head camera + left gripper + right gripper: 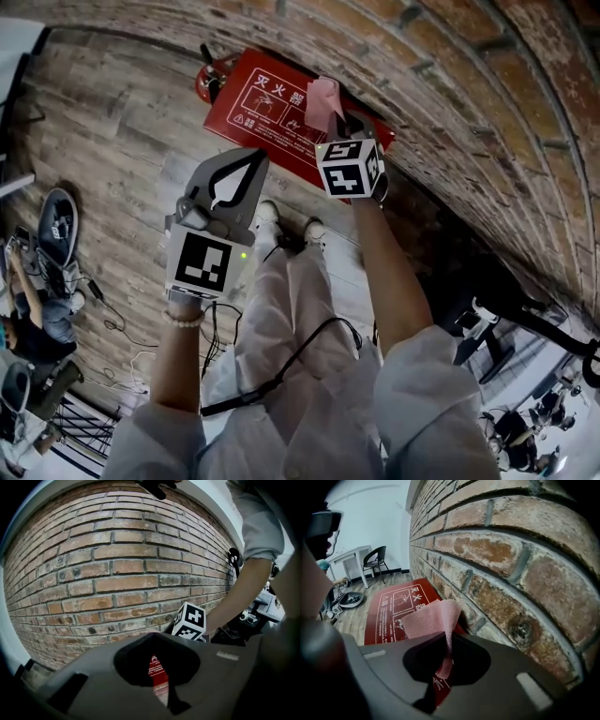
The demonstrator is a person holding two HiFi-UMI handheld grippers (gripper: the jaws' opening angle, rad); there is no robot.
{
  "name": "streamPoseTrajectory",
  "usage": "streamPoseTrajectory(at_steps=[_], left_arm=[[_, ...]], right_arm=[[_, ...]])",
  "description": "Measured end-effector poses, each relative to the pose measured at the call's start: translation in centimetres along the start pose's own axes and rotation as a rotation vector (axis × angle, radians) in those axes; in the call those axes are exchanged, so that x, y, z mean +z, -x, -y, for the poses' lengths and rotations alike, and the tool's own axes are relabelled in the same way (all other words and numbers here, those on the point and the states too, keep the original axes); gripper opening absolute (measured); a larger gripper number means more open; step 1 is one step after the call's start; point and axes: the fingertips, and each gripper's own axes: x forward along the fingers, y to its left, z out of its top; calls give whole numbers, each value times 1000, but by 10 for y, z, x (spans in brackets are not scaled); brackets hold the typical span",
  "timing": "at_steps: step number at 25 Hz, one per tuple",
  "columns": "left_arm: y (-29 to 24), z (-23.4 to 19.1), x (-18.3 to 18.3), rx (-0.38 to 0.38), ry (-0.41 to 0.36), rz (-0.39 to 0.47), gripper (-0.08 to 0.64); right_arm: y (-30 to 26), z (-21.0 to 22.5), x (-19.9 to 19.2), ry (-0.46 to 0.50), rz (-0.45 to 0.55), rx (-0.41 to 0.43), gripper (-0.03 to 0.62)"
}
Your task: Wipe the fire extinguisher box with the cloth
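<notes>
The red fire extinguisher box [267, 103] stands on the floor against the brick wall, with white characters on its lid. My right gripper [339, 127] hovers over its right end, shut on a pink cloth [323, 101] that sticks up from the jaws. In the right gripper view the cloth [431, 618] fans out above the jaws, over the box [391, 609]. My left gripper [255, 161] hangs just in front of the box, shut and holding nothing. A sliver of the box [157, 672] shows through the left gripper [153, 637].
The brick wall [450, 112] curves along the right. A red extinguisher [211, 80] lies at the box's far left end. The person's shoes [267, 220] stand on the wooden floor [112, 141]. Cables [112, 319] and gear [56, 225] lie left. A chair [377, 557] stands farther back.
</notes>
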Motion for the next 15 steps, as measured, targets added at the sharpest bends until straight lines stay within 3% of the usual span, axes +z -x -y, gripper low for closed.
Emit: streamPoseTrajectory(at_steps=[15], left_arm=[[-19, 34, 12, -47, -25, 4, -5]], right_arm=[[27, 44, -57, -44, -50, -61, 21]])
